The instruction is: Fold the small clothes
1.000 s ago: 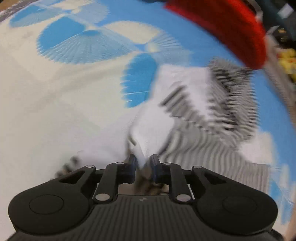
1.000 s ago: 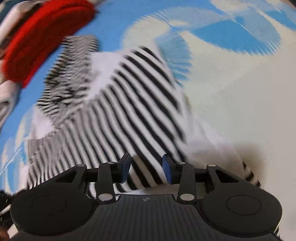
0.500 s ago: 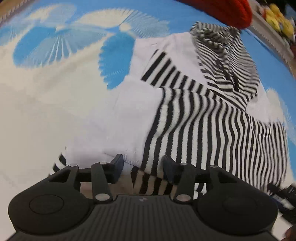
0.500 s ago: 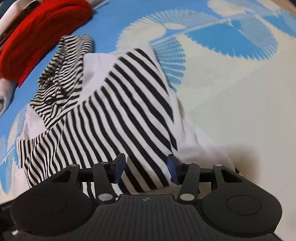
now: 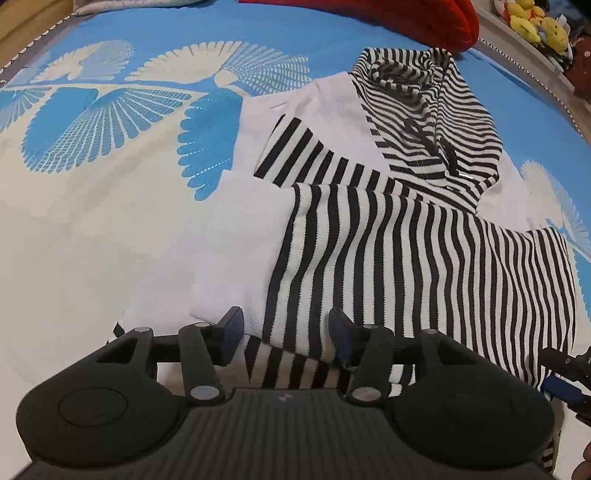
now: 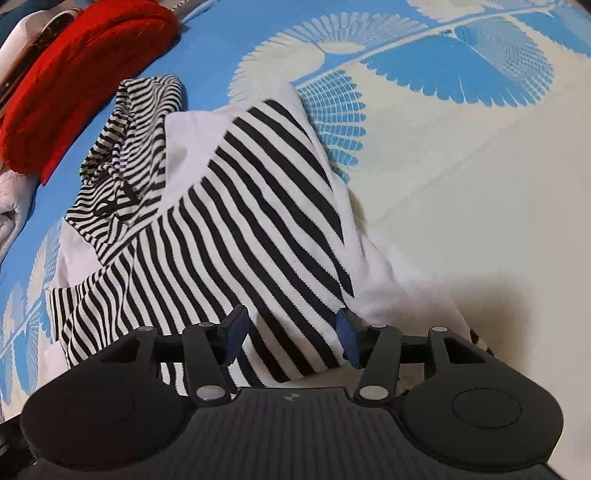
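In the left wrist view, the blue and cream bedspread (image 5: 110, 229) with its fan-shaped feather print filled the left side, bare of clothing. A red knitted garment (image 5: 424, 18) lay along the top edge, its lower rim just beside the striped hood. At the far top right, yellow plush toys (image 5: 535, 22) sat on a ledge beyond the bed's border. At the right edge, low down, part of the right gripper (image 5: 565, 380) showed with a blue pad.

The black-and-white striped hooded top (image 5: 406, 251) lay flat on the bedspread, right of centre, partly folded: a striped panel was laid across the body, white fabric showed at its left, and the hood sat crumpled at the far end. The left gripper (image 5: 286, 334) hung over the near hem with its fingers parted, having just been opening; cloth lay beneath the gap, but the pads did not press on it.

In the right wrist view, the red garment (image 6: 81, 74) lay at upper left with pale fabric (image 6: 11, 206) beside it, and the top (image 6: 240, 229) ran diagonally through the middle. The right gripper (image 6: 291, 336) likewise stood spread over the striped hem, freshly opened, gripping nothing. Cream bedspread (image 6: 480, 184) lay to the right.
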Demonstrator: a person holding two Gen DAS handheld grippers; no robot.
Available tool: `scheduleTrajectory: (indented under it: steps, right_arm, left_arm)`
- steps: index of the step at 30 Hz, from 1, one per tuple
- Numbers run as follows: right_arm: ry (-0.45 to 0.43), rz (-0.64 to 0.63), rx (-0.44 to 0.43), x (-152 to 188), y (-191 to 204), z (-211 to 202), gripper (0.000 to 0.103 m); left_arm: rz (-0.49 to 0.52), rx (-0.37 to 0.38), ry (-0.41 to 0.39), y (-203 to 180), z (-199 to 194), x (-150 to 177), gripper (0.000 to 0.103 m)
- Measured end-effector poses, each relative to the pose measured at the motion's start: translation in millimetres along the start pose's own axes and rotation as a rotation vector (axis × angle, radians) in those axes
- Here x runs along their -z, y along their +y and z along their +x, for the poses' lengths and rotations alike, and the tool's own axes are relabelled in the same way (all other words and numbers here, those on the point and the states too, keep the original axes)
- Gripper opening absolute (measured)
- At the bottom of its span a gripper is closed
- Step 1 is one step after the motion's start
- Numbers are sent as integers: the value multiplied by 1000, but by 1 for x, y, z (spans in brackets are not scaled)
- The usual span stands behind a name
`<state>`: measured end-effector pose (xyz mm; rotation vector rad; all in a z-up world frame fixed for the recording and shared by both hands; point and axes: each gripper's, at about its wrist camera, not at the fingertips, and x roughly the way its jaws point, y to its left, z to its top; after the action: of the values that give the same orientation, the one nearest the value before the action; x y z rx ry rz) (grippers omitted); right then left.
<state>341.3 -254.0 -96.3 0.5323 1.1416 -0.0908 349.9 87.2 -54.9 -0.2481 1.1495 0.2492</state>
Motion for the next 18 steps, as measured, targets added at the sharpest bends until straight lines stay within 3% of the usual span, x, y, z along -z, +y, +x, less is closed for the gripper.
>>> scheduleTrajectory:
  steps: [7,12,18]
  right_arm:
    - [-145,-227,35,-3,28,-26,55]
    - [-175,-289,40,-1,33,-39,55]
    - [-209,-333,73,8,31,-53,55]
  left_arm:
    - [9,-9,-33,-5,-7,-2,56]
    - [15,2,-44,-10,-12,-1,56]
    - [37,8,-59,-15,-21,8,65]
